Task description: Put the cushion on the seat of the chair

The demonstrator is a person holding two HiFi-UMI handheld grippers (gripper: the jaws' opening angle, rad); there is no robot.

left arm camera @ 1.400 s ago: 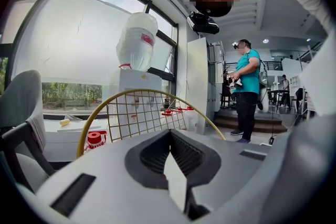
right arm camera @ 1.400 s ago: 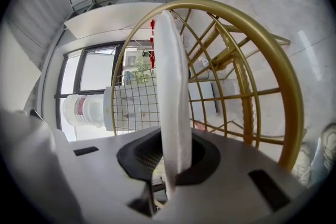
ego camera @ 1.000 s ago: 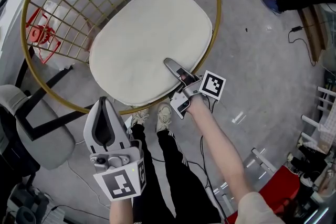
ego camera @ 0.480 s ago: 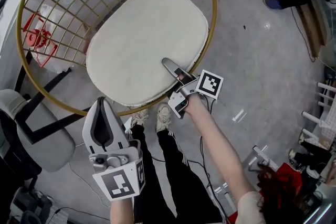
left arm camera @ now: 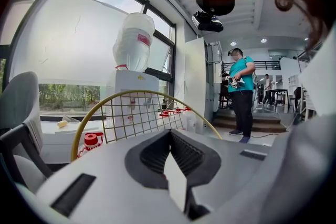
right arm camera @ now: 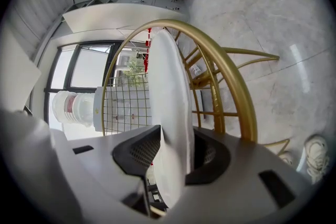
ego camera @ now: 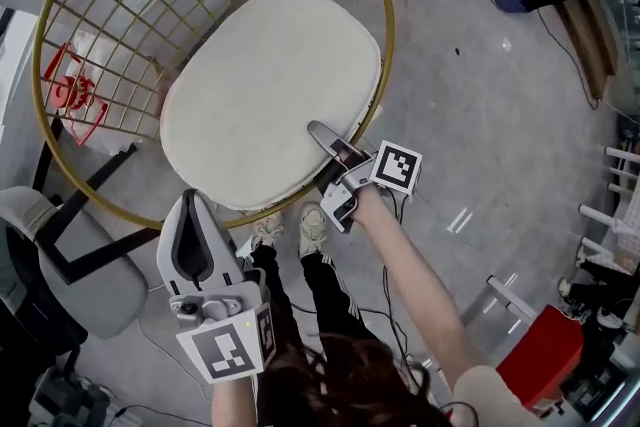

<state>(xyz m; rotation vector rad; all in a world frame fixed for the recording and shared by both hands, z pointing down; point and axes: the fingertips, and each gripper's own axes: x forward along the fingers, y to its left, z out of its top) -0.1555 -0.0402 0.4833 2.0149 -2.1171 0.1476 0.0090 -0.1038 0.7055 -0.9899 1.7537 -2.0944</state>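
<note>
The cream oval fabric cushion [ego camera: 270,95] lies flat on the seat of the round gold wire-frame chair [ego camera: 386,45], filling the upper centre of the head view. The right gripper [ego camera: 320,131] reaches in from lower right at the cushion's near edge. Its jaws have just been opening and now stand wide, and in the right gripper view the cushion's rim sits loose between them, unpinched. The left gripper [ego camera: 194,207] hovers at lower left, apart from the chair's rim, jaw tips together on nothing. A grey padded office chair [ego camera: 75,270] sits at the far left edge.
</note>
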